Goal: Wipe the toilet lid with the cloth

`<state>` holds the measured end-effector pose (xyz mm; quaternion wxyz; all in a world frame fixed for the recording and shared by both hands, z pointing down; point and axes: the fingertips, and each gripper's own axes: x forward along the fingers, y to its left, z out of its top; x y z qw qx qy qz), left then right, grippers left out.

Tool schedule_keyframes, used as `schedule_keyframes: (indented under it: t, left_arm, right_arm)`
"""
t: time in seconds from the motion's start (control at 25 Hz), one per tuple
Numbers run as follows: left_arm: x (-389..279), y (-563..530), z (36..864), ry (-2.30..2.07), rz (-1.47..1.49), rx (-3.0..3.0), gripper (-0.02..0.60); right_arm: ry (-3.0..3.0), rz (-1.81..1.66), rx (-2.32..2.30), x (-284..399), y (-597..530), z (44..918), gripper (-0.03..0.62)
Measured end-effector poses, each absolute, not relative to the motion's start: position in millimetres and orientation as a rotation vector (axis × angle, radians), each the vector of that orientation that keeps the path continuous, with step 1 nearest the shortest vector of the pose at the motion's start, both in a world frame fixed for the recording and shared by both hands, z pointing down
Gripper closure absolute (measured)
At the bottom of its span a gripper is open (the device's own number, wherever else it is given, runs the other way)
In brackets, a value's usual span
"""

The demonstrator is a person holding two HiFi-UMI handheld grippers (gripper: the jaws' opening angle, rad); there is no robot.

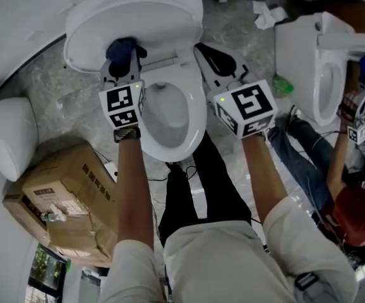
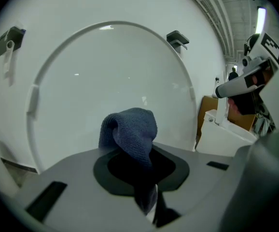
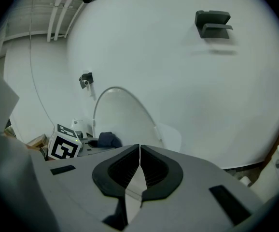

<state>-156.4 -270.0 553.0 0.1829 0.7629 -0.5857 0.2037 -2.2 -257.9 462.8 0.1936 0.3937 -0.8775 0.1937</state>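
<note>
Our left claw (image 1: pixel 124 54) is clamped on the cloth (image 2: pixel 131 131). A dark blue bunch of it stands up out of the black pads and folds over at the top. The cloth is held right up at the low middle of the raised lid (image 2: pixel 105 71). We cannot tell whether it touches the white surface or stops just short of it. From the head view, this claw points at the lid's lower edge, just left of the hinge.

Our right claw (image 3: pixel 139 152) has its jaws pressed together with nothing between them. It hangs to the right of the left claw, apart from it, over the far right rim of the bowl (image 1: pixel 170 115), and faces white surface. In its own view the lid and the blue cloth show small at the lower left.

The bowl sits open between our two forearms, with the lid tilted up on its far side. The floor (image 1: pixel 56 100) around it is grey and marbled. A cardboard box (image 1: pixel 69 197) lies near left, and another white fixture (image 1: pixel 5 137) is left of that. A second toilet (image 1: pixel 312 68) stands at the right, where another person (image 1: pixel 353 213) works with a claw of their own.
</note>
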Motion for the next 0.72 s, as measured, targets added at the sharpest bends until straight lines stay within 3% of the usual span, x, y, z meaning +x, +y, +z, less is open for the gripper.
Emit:
schedule_keyframes:
  t: [0.72]
  left_arm:
    - [-38.6,-290.0,550.2,-1.462,0.522,2.296,0.531]
  right_arm:
    - [-2.381,0.570,1.253,74.3,-254.1,463.7,0.565]
